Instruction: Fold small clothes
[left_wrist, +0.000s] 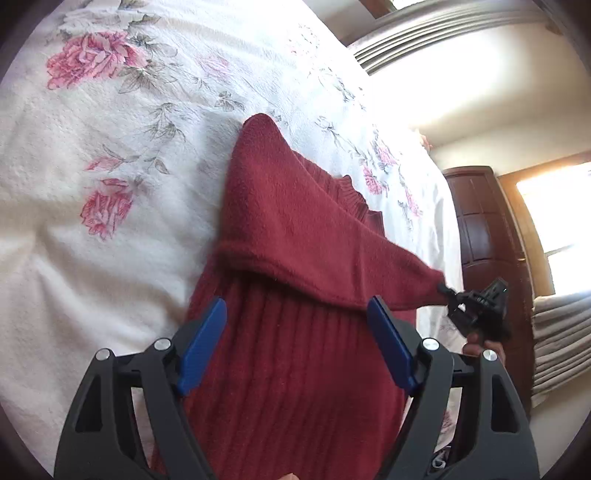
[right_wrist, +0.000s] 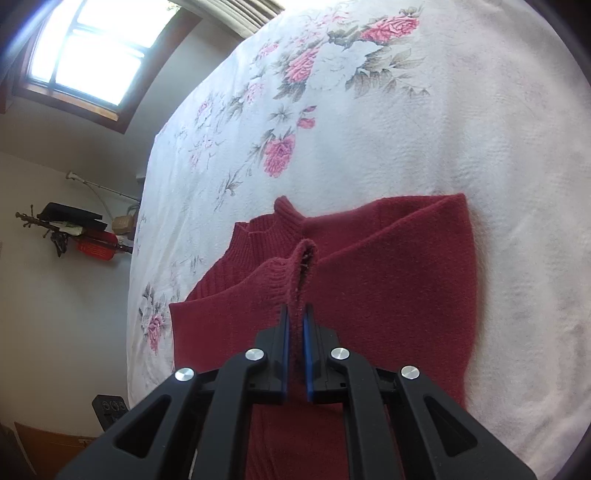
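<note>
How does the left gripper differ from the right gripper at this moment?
The left gripper is open, its blue pads wide apart above the dark red knitted sweater and holding nothing; the right gripper is shut on the sweater's sleeve cuff. Both are black with blue pads, over the floral bedspread.

Floral bedspread, bright window, dark wood door.

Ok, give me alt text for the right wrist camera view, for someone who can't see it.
The right gripper is shut on the cuff of a dark red knit sweater, whose sleeve is drawn across its body. The sweater lies on a white bedspread with pink roses; a window shows at upper left.
</note>
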